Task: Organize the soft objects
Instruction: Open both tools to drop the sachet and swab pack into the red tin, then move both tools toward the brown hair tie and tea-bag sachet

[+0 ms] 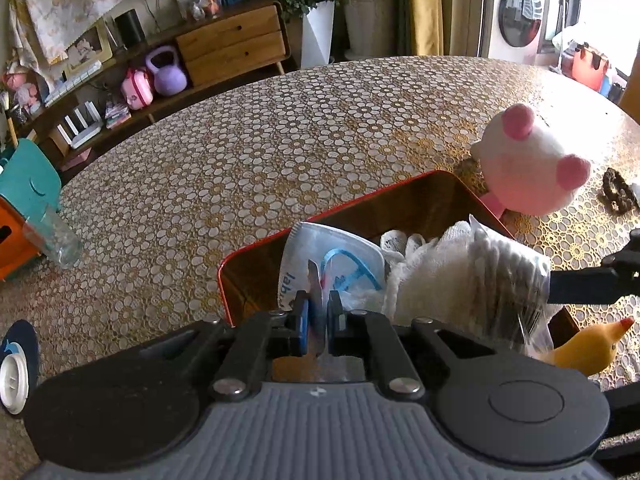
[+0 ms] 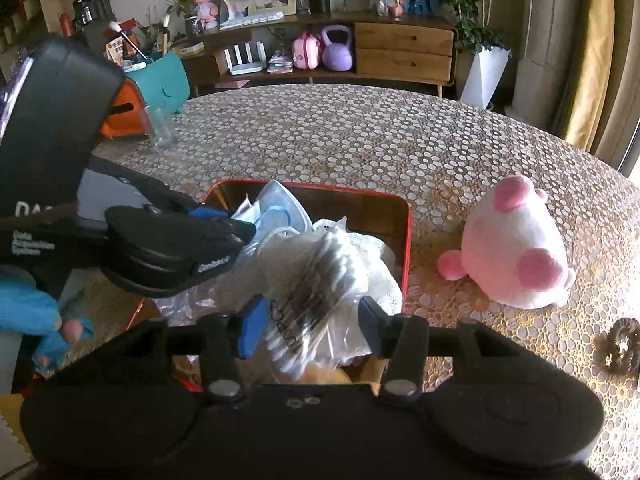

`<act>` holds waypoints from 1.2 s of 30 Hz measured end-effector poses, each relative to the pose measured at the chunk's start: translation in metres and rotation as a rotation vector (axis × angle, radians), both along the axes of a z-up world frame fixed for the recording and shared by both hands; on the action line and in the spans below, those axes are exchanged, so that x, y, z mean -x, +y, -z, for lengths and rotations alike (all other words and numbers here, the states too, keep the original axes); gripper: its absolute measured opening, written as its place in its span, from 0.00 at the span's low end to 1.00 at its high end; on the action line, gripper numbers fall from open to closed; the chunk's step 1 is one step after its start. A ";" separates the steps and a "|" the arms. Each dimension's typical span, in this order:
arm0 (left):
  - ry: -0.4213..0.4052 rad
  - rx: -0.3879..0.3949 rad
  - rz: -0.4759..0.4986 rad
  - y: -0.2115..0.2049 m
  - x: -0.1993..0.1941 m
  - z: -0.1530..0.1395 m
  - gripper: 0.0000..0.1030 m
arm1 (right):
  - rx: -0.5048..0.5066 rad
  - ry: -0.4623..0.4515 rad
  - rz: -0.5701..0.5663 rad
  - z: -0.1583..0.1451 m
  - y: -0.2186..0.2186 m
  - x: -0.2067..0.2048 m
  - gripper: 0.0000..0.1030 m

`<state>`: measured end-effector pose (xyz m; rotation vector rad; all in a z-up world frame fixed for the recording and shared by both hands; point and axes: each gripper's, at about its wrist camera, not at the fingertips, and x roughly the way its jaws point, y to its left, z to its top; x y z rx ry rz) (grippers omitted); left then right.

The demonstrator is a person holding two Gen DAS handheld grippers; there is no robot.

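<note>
A red-rimmed tray (image 1: 352,204) (image 2: 406,236) sits on the patterned table. My left gripper (image 1: 319,316) is shut on a packaged face mask (image 1: 332,256) with blue straps and holds it over the tray; the mask also shows in the right wrist view (image 2: 276,208). My right gripper (image 2: 310,324) is open around a clear bag of cotton swabs (image 2: 316,280) (image 1: 504,276) that lies on a white knitted cloth (image 2: 380,264) (image 1: 432,280) in the tray. A pink and white plush toy (image 1: 528,164) (image 2: 520,248) lies on the table right of the tray.
A brown hair scrunchie (image 2: 618,350) (image 1: 618,192) lies far right. A yellow rubber chick (image 1: 588,350) sits near the tray's near right corner. A clear glass (image 1: 52,240) (image 2: 160,128) and a teal and orange box (image 1: 24,200) (image 2: 160,84) stand at the table's left edge.
</note>
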<state>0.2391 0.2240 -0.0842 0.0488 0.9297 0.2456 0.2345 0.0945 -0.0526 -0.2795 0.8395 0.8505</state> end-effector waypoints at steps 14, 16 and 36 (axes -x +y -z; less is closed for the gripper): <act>-0.029 0.073 -0.040 -0.002 0.015 -0.015 0.60 | -0.060 -0.011 0.000 -0.019 -0.021 0.015 0.61; -0.034 0.077 -0.043 -0.002 0.018 -0.020 0.60 | -0.072 -0.008 0.004 -0.024 -0.028 0.017 0.62; -0.133 0.118 0.086 -0.072 0.061 -0.086 0.74 | -0.173 -0.031 0.084 -0.075 -0.157 0.034 0.83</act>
